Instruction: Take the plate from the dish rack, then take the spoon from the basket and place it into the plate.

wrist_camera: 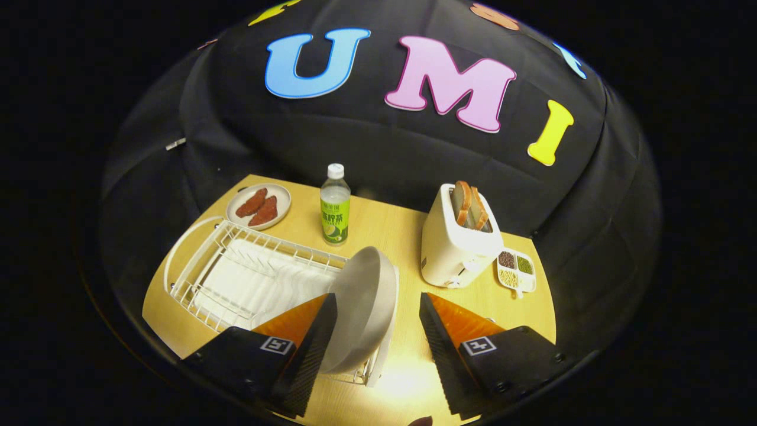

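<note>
Between your fingers, toward the left one, the plate (362,307) stands on edge at the near right end of the rack (248,275). Your gripper (378,331) is spread wide: the left finger (304,349) overlaps the plate's lower left rim, though you cannot tell whether it touches, and the right finger (446,349) is well apart from the plate, over bare table (408,378). Nothing is gripped.

From the plate, the rack's wire frame runs out toward 10 o'clock, with a white tray inside it. Beyond the rack at 11 o'clock sits a small dish (260,205) with two reddish pieces of food on it. At 12 o'clock, just behind the plate, a bottle (335,204) with a green label and white cap stands upright. At 1 o'clock a white toaster (455,245) holds two bread slices (469,205), upright in its slots. Just beside the toaster, at 2 o'clock, lies a small divided tray (516,271) of beans and grains.
</note>
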`<state>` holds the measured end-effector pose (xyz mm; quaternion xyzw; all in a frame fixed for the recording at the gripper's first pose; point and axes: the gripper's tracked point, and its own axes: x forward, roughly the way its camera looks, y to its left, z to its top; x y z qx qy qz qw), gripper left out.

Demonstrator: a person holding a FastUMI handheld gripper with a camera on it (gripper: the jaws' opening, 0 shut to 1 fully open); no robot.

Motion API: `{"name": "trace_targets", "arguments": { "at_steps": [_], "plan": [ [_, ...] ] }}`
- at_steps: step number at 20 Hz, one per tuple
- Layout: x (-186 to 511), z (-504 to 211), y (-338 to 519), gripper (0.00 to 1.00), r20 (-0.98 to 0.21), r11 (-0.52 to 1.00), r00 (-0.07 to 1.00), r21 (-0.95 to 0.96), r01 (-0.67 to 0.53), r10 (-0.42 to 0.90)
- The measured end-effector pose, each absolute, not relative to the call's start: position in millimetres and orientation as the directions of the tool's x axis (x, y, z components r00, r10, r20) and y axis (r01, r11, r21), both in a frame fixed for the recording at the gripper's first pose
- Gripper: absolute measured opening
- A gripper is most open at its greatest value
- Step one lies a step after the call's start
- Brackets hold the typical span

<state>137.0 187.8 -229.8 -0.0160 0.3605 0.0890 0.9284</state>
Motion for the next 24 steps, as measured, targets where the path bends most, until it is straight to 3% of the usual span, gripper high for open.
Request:
{"name": "trace_targets", "arguments": {
  "at_steps": [4, 6, 7, 9, 13, 18, 24],
  "plan": [
    [152.3, -264.2, 200.2, 0.73, -0.728, 0.992, 0.677, 0.035, -0.124, 0.110],
    [157.5, -273.1, 199.5, 0.56, -0.739, 0.996, 0.670, 0.003, -0.094, 0.066],
    [158.2, -271.4, 194.4, 0.42, -0.737, 0.997, 0.675, -0.016, -0.071, 0.036],
    [160.3, -268.3, 192.7, 0.34, -0.728, 0.999, 0.685, -0.036, -0.034, -0.002],
    [172.4, -242.7, 192.5, 0.30, -0.679, 0.991, 0.733, -0.123, -0.060, -0.040],
    [193.8, -183.7, 178.3, 0.29, -0.527, 0.953, 0.844, -0.295, -0.066, -0.105],
    [179.2, -122.6, 153.8, 0.29, -0.422, 0.979, 0.906, -0.201, -0.045, -0.045]
  ]
}}
